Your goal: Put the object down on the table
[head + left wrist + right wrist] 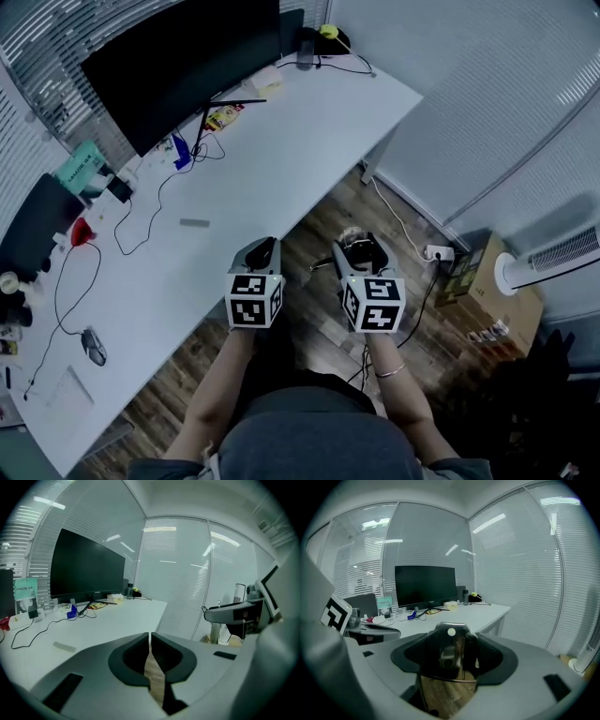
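The right claw is closed around a clear vessel. It is apparently a glass or small jar, though its exact form is hard to make out. A pale dot shows on its upper face, and the wooden floor is visible through its wall. The left claw has its jaws pressed together with nothing between them. In the head view both claws hang over the floor just off the near edge of the white counter, so the vessel is in the air and not yet set down. It looks rigid, smooth and breakable, and probably light. The grip across its sides suits it, yet slick walls could slip, so a gentle, upright lowering onto bare counter, well clear of the monitor, seems wise.
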